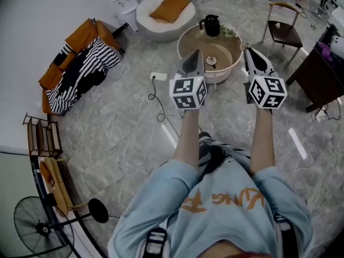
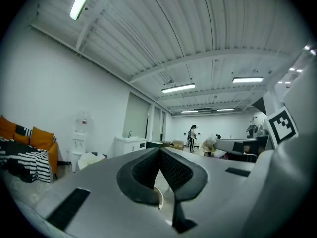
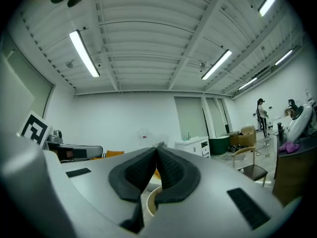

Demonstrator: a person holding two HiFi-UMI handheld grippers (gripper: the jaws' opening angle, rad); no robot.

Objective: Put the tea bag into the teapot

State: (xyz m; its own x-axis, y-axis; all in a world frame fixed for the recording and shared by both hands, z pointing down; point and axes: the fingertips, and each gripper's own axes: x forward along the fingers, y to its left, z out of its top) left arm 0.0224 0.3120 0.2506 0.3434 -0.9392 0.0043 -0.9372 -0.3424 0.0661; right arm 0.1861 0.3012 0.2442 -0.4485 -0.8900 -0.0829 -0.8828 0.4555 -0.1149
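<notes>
A black teapot [image 1: 210, 24] stands at the far side of a round low table [image 1: 184, 41] with a white rim. Nearer on the table lies a small saucer-like item [image 1: 211, 61] with something dark on it; I cannot tell whether it is the tea bag. My left gripper [image 1: 196, 55] and my right gripper [image 1: 249, 52] are held level in the air, both pointing at the table's near edge. In the left gripper view the left gripper [image 2: 159, 150] has its jaws together with nothing between them. The right gripper [image 3: 157, 150] looks the same.
A white pouf with an orange cushion [image 1: 164, 12] sits beyond the table. An orange sofa with a striped blanket [image 1: 80, 63] is at the left, a chair [image 1: 282, 28] and a dark table [image 1: 322, 71] at the right. A power strip with cable [image 1: 158, 77] lies on the floor.
</notes>
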